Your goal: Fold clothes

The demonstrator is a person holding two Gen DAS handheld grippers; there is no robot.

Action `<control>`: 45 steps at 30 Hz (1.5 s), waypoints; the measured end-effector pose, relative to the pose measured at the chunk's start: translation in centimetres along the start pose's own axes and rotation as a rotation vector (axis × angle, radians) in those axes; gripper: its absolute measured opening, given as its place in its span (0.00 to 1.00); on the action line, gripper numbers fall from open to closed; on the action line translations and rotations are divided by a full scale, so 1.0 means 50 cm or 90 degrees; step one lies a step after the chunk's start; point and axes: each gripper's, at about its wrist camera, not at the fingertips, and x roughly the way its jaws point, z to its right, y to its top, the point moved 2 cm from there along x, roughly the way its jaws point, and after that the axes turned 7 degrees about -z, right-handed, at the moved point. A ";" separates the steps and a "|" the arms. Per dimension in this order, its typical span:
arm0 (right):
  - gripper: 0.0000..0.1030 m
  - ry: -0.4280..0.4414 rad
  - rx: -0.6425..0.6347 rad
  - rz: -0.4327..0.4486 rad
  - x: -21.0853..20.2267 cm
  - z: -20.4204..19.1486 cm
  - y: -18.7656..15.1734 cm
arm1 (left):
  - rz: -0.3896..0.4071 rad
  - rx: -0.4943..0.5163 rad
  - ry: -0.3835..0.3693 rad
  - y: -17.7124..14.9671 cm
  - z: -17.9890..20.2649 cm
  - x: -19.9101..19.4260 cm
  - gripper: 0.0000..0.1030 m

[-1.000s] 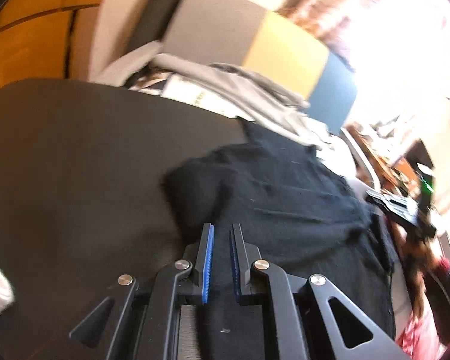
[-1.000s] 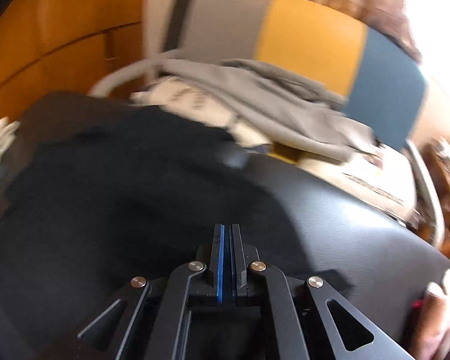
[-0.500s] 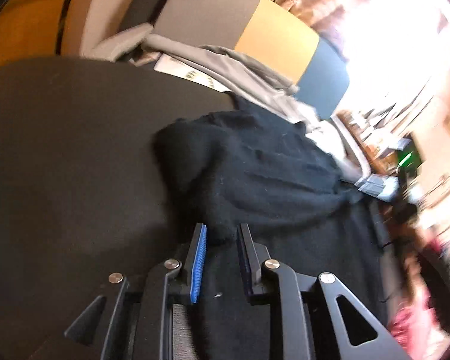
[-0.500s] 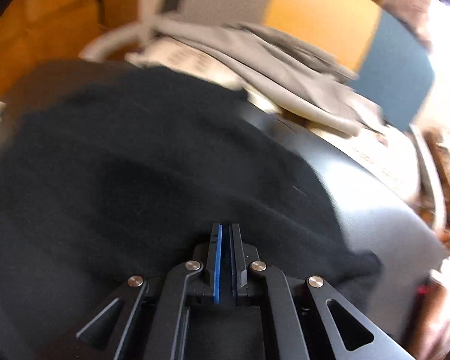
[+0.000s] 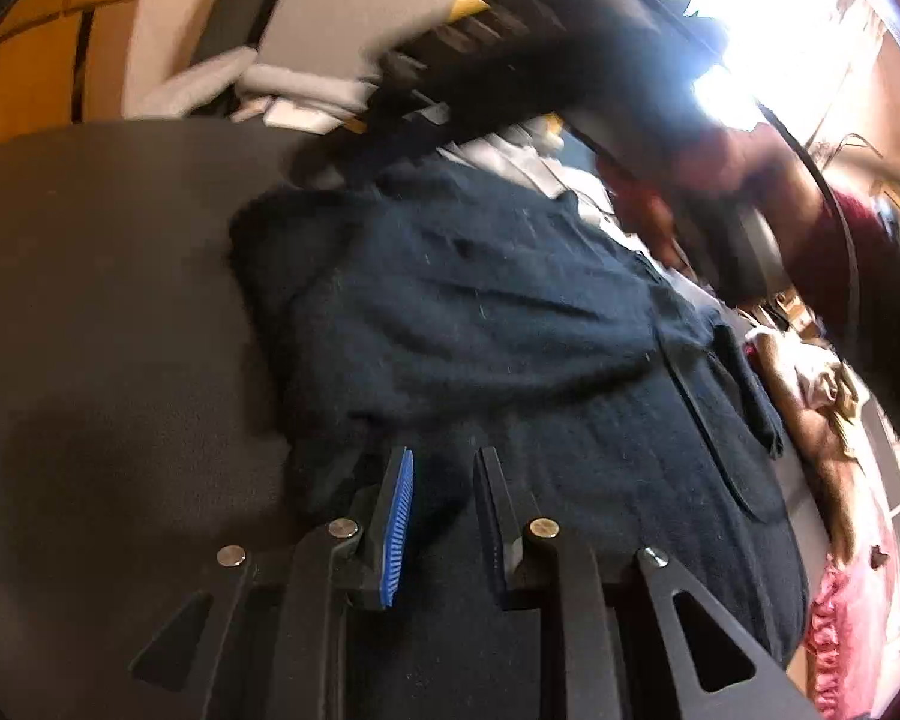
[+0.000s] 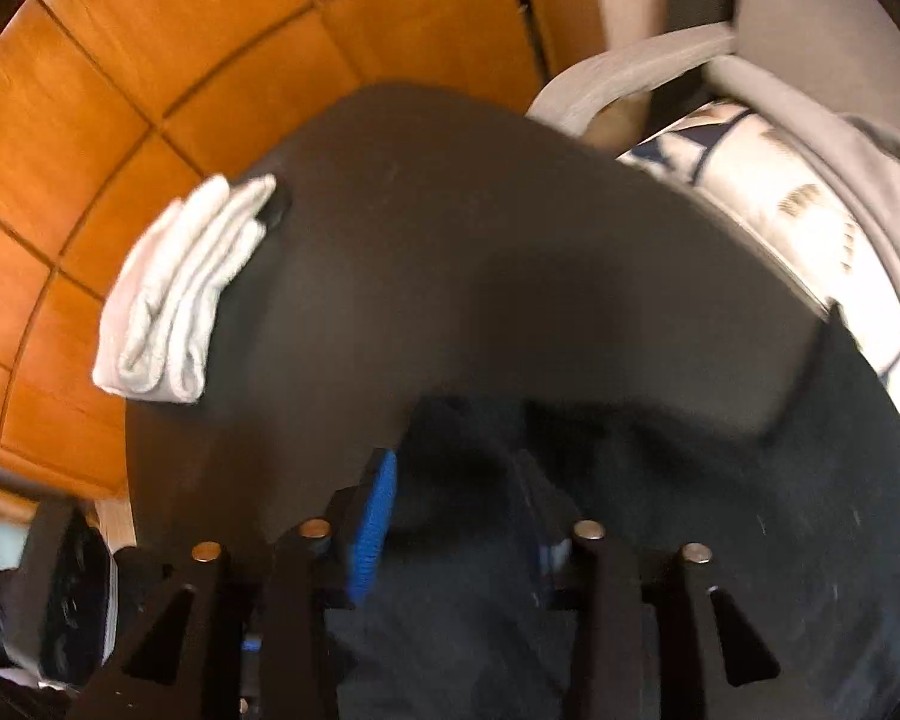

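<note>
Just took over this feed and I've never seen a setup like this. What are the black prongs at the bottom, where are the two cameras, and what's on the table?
No robot: a person holds a two-finger gripper in each hand, each carrying a fisheye camera looking along its fingers. The prongs are those fingers. The left gripper is open over a dark garment, partly folded on the black table. The right gripper is also open, with garment cloth between its fingers. A folded white towel lies at the table's edge.
</note>
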 end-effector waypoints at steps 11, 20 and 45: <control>0.05 -0.105 -0.105 -0.077 0.045 -0.011 0.007 | 0.014 -0.016 -0.005 -0.025 -0.006 0.003 0.19; 0.16 -0.074 0.029 0.025 0.063 0.046 0.010 | 0.007 -0.018 0.011 -0.032 0.010 0.005 0.20; 0.51 -0.194 0.348 0.198 -0.152 0.149 -0.566 | 0.025 -0.019 0.106 -0.007 0.009 0.039 0.20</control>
